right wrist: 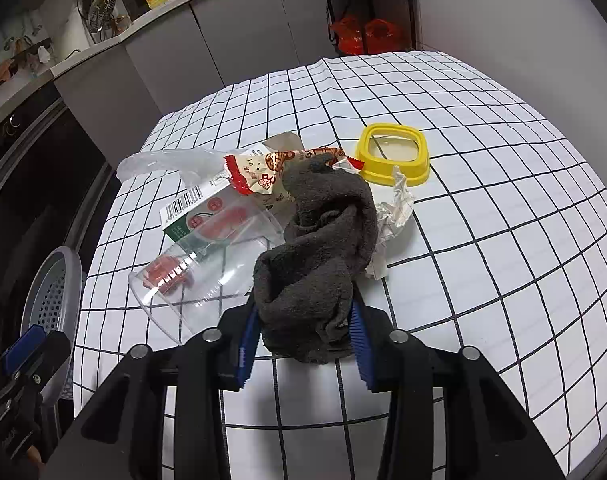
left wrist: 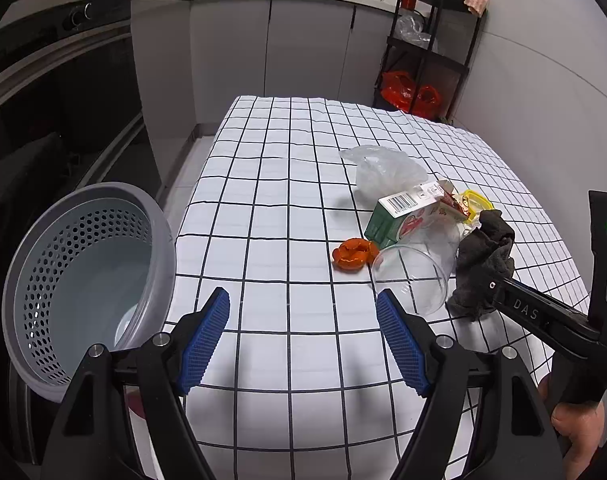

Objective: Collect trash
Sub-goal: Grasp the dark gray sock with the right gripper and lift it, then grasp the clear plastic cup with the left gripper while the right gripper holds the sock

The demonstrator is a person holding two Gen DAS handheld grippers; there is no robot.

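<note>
Blue-padded right tool (right wrist: 305,334) pinches a dark grey sock (right wrist: 319,256) at centre frame. Left tool (left wrist: 303,344) gapes wide, holding nothing, lower centre; grey perforated basket (left wrist: 31,280) lower left.

The near and left part of the white black-gridded tabletop (left wrist: 263,208) lies bare beneath the left hand-held gripper (left wrist: 303,340), giving free passage to the grey perforated plastic basket (left wrist: 83,280) at its left edge. To the right, a clear plastic cup (left wrist: 415,268) on its side, a green-and-white carton (left wrist: 403,216), an orange crumpled cap (left wrist: 351,254) and a dark grey cloth (right wrist: 319,248) crowd together. Beyond the yellow square lid (right wrist: 395,156), the far tabletop is open.
</note>
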